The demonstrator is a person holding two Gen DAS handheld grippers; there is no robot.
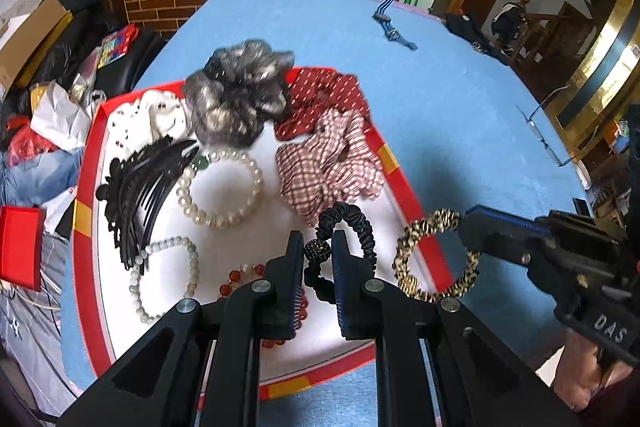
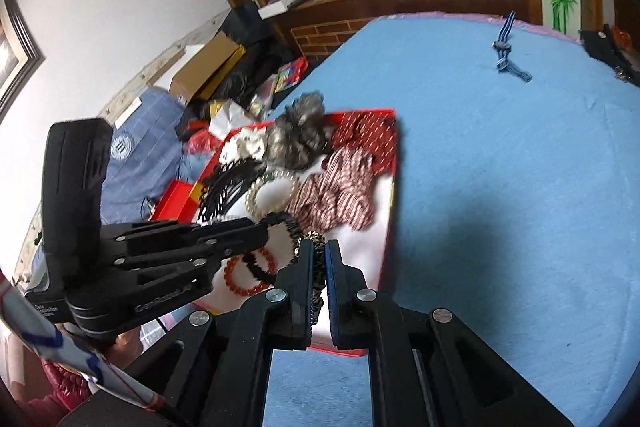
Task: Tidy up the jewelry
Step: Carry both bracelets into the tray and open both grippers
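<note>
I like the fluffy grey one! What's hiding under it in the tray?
The grey scrunchie lies on top of the heap, overlapping the white scrunchie and red dotted scrunchie. The pearl bracelet sits just in front. Anything directly beneath it is covered.

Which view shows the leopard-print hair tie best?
The left wrist view: nearly the whole leopard-print hair tie shows, pinched by the right claw. In the right wrist view only a sliver shows between that claw's fingers.

Glossy pearl bracelet (image 1: 220, 187) — matt cloth scrunchie (image 1: 328, 167)
</note>
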